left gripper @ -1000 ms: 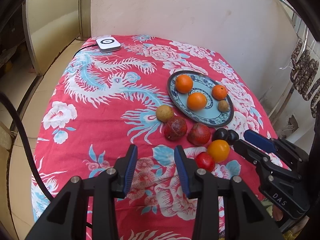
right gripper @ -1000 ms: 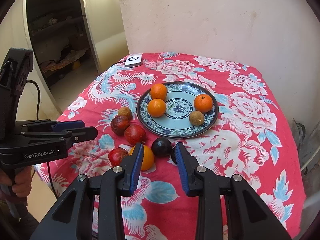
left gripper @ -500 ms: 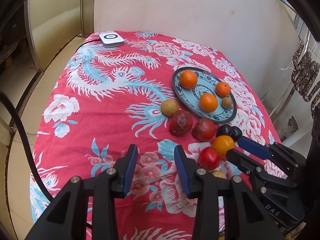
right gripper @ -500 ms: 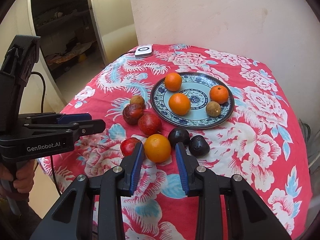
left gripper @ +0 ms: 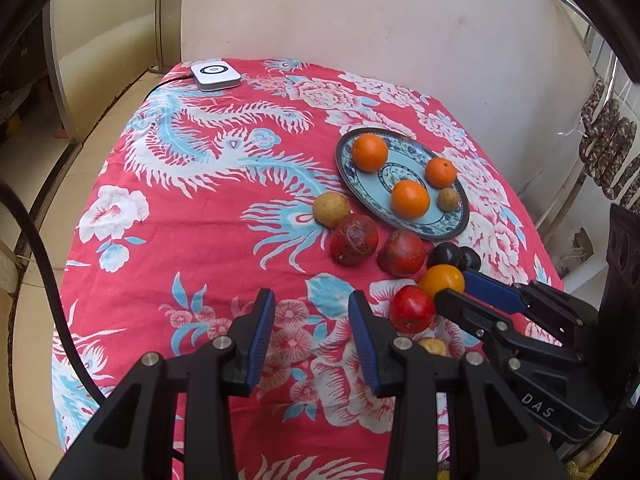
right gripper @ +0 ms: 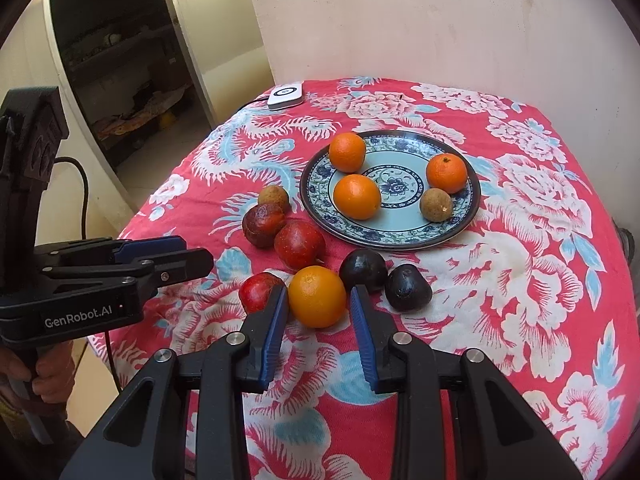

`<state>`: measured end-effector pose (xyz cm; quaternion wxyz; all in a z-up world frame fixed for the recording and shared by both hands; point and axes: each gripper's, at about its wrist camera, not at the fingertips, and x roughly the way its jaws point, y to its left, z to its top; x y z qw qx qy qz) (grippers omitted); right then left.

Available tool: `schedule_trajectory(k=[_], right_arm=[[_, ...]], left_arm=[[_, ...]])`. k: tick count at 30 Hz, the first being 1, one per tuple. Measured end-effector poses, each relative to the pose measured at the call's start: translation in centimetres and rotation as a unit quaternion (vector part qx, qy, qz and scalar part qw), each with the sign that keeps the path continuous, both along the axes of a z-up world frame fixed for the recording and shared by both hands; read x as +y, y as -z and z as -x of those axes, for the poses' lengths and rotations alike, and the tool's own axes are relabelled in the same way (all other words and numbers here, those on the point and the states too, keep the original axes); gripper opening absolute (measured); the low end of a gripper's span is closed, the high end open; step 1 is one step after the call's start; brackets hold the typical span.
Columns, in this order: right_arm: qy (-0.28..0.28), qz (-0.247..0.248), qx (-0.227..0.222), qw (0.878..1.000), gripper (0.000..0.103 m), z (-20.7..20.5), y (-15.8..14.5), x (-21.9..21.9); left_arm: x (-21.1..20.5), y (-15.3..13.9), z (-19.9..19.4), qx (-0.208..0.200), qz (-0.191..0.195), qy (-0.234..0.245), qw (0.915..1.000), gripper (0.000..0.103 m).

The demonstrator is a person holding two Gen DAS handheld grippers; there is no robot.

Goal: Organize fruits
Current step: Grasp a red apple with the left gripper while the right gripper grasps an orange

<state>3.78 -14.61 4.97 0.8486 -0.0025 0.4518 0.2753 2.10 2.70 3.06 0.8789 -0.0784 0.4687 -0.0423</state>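
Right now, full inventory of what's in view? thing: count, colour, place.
plate: 1, blue-and-white patterned, on the tablecloth toward the wall
oranges on plate: 3, orange
small brown fruit on plate: 1, tan, near the plate's right rim
loose orange: 1, orange, on the cloth between the right fingers, untouched
red fruits: 3, red, on the cloth left of the plate
tan fruit: 1, beside the plate's left rim
dark fruits: 2, near-black, in front of the plate
white device: 1, white, far corner, cabled
tablecloth: 1, red floral
left hand-held gripper: 1, black and blue, open over bare cloth
right hand-held gripper: 1, black and blue, open
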Motion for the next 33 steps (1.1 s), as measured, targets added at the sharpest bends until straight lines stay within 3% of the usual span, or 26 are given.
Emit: schedule_trajectory(k=[7, 33], right_arm=[[-0.006, 0.0, -0.007, 1.0, 0.029, 0.3, -0.1, 0.1], [0.018, -0.003, -0.031, 0.999, 0.028, 1.0, -1.5, -2.1]], left_arm=[[-0.5, 0.0, 0.2, 0.001, 0.005, 0.009, 0.9999, 0.04], [-4.0, -0.6, 0.4, -0.003, 0.013, 0.062, 0.998, 0.04]])
